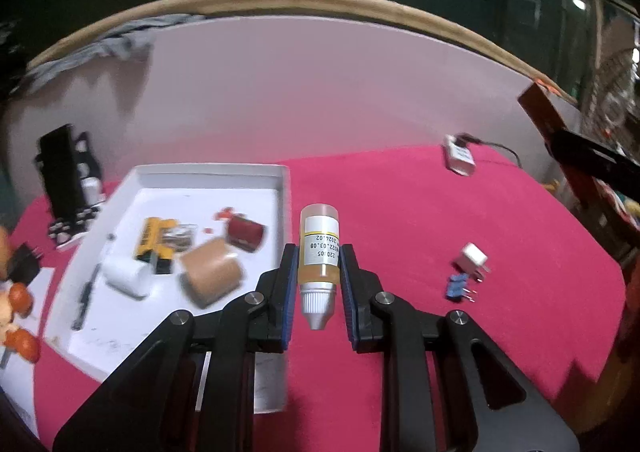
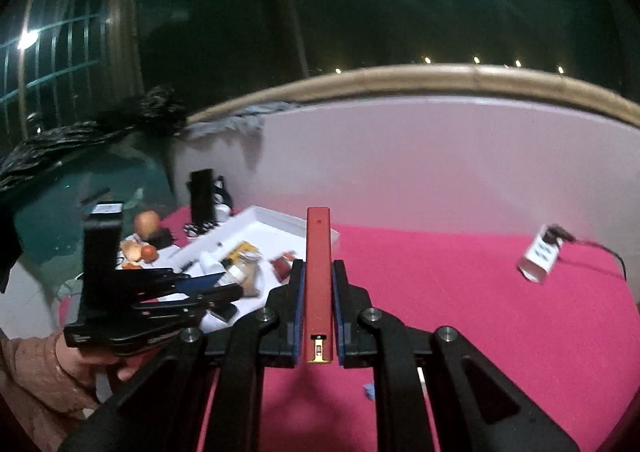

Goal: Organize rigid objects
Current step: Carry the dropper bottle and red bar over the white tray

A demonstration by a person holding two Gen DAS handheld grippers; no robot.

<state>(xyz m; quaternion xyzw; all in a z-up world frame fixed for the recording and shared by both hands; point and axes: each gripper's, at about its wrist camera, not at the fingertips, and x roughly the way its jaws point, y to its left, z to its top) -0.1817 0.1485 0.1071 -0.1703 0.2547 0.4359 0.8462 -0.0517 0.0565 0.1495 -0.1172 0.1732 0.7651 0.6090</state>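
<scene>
My left gripper is shut on a small dropper bottle with amber liquid and a white label, held above the pink cloth just right of the white tray. The tray holds a tape roll, a white cylinder, a yellow-black item and a dark red box. My right gripper is shut on a long red stick-shaped device, held over the cloth. The left gripper shows in the right wrist view, over the tray.
A white adapter and a blue connector lie on the cloth at the right. A white plug with a black cable lies at the back right. A black stand and a figurine are left of the tray.
</scene>
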